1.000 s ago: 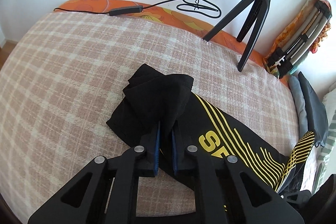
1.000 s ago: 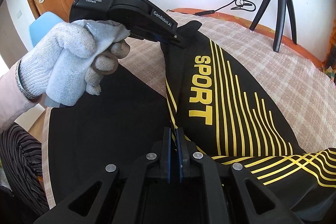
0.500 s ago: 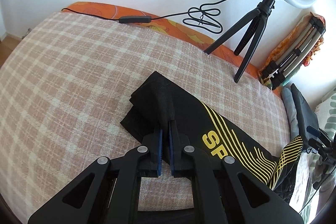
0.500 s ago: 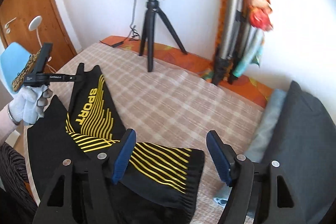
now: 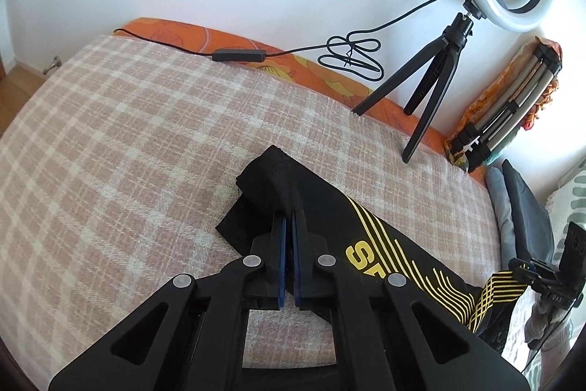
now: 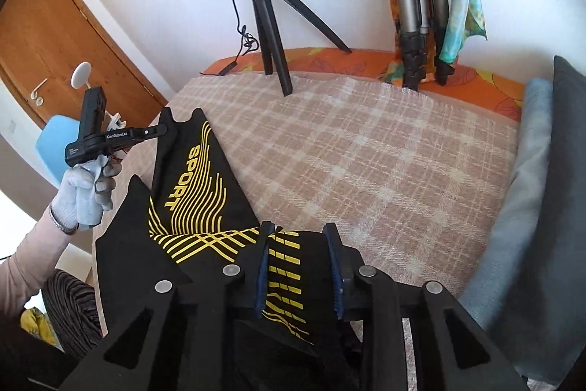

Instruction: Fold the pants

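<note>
Black pants (image 5: pixel 329 207) with yellow stripes and a SPORT print lie across the plaid blanket (image 5: pixel 146 134). My left gripper (image 5: pixel 287 213) is shut on one bunched black end and holds it just off the blanket. From the right wrist view that same left gripper (image 6: pixel 166 131) pinches the far end of the pants (image 6: pixel 205 193), carried by a gloved hand (image 6: pixel 84 193). My right gripper (image 6: pixel 298 229) straddles the striped near end. Its jaws are closing, and the cloth between them lies flat, with no squeeze showing. The right gripper (image 5: pixel 520 275) also shows at the right edge of the left wrist view.
A ring light on a black tripod (image 6: pixel 271 24) stands at the blanket's far edge, its cable (image 5: pixel 351 57) coiled by the wall. Folded tripods (image 5: pixel 505 112) lean in the corner. Grey and blue cushions (image 6: pixel 549 189) line the right side. A wooden door (image 6: pixel 55 43) is behind the left hand.
My right gripper let go of the pants near the left gripper, swung along to the striped end, opened wide, then narrowed around it. The left gripper kept its hold.
</note>
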The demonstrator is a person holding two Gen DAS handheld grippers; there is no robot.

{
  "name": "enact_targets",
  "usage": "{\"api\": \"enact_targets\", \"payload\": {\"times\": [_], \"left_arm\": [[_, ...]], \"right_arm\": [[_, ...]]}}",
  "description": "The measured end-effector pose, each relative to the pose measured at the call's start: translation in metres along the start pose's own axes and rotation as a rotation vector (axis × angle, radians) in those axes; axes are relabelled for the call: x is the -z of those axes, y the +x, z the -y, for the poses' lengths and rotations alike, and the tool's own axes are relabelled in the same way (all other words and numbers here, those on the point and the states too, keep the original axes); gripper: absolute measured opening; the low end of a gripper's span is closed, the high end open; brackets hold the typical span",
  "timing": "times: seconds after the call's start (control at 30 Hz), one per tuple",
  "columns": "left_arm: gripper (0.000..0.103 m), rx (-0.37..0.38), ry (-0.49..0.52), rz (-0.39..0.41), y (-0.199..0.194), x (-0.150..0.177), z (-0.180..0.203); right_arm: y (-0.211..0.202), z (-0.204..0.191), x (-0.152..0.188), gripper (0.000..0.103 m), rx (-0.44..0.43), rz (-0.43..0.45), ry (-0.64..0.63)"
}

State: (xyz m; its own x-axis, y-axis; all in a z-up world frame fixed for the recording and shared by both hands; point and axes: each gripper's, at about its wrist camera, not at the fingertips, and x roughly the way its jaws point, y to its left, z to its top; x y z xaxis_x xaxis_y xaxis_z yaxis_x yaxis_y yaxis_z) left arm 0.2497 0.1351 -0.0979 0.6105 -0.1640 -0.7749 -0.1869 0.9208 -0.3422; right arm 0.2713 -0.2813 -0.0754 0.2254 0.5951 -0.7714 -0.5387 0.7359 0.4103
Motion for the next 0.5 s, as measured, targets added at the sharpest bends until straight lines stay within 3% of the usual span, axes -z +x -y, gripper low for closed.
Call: {"api": "enact_targets", "payload": {"times": [0.23, 0.5], "left_arm": [[0.0, 0.047, -0.061, 0.032, -0.018, 0.007, -0.011], [0.0, 0.091, -0.184, 0.107, -0.06, 0.023, -0.036]], "right_arm": [[-0.065, -0.037, 0.012, 0.026, 0.024, 0.139, -0.026], [-0.105, -0.072, 0.038, 0.025, 0.068, 0.222, -0.06]]}}
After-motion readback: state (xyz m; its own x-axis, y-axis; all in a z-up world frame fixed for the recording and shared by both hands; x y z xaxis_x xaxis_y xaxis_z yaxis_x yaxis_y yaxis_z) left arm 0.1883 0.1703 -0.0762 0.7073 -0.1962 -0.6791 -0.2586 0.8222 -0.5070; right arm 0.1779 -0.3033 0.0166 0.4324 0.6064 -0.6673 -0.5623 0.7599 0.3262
